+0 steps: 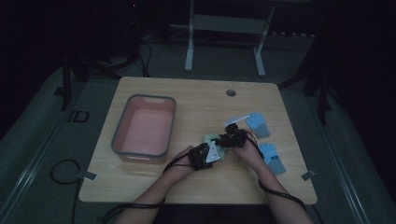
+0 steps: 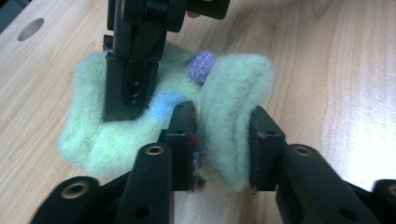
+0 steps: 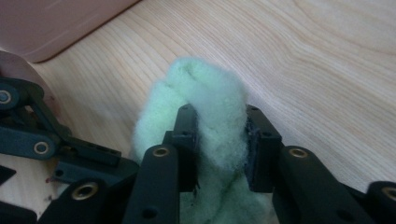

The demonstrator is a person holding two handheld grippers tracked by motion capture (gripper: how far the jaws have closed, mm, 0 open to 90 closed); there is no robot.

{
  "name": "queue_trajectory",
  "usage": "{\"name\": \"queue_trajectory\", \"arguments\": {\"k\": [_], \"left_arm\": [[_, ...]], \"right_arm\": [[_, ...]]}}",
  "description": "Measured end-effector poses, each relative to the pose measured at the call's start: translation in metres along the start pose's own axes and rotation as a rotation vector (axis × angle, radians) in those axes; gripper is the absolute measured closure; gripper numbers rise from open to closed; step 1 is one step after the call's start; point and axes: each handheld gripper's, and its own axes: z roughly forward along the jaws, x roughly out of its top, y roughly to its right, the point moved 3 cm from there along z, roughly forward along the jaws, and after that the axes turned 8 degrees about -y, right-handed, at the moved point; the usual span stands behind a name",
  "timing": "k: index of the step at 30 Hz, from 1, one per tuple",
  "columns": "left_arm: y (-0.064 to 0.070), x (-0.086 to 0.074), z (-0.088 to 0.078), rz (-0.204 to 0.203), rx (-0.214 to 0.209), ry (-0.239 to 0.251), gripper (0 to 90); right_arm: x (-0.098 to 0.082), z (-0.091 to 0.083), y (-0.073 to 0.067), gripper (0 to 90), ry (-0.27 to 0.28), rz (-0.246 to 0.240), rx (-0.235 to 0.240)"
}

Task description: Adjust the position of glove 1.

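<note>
A pale green fuzzy cloth [image 1: 211, 138] with a blue patch and a purple tip lies at the middle of the wooden table [image 1: 196, 102], between both hands. My left gripper [image 2: 223, 122] is shut on an upright fold of this green fuzzy cloth [image 2: 233, 84], pads pressing from both sides. Just beyond, the right gripper [image 2: 128, 88] points down onto the same cloth. In the right gripper view, my right gripper [image 3: 217, 123] is shut on another raised fold of the cloth [image 3: 205, 84], with the left gripper [image 3: 46, 144] close at the left. In the high view, the left gripper [image 1: 215, 145] and the right gripper [image 1: 221, 140] meet at the cloth.
A pink bin [image 1: 152, 97] with a grey rim stands left of the hands; its corner [image 3: 56, 23] is near in the right gripper view. Two blue gloves [image 1: 258, 123] [image 1: 273, 157] lie flat on the right. A round hole [image 1: 230, 92] sits near the table's far edge.
</note>
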Motion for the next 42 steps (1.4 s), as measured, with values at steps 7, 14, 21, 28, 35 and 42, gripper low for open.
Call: {"name": "queue_trajectory", "arguments": {"k": [7,14,21,28,35,42], "left_arm": [[-0.005,0.01,-0.015,0.013,-0.018,-0.041,70.5],[-0.015,0.017,-0.037,0.015,-0.029,-0.051,71.6],[-0.027,0.02,-0.065,0.041,-0.004,-0.068,72.3],[-0.037,0.019,-0.091,0.056,0.022,-0.088,72.4],[-0.048,0.012,-0.11,0.046,0.042,-0.103,72.4],[-0.056,0.0,-0.123,0.049,0.068,-0.119,72.7]], "right_arm": [[0.006,-0.011,-0.006,72.2,0.019,-0.008,0.006],[0.016,-0.023,-0.014,72.3,0.054,-0.002,0.025],[0.036,-0.034,-0.027,72.2,0.084,-0.026,0.026],[0.057,-0.041,-0.043,72.2,0.105,-0.05,0.034],[0.08,-0.041,-0.058,72.3,0.116,-0.071,0.041],[0.101,-0.035,-0.073,72.3,0.123,-0.093,0.045]]}}
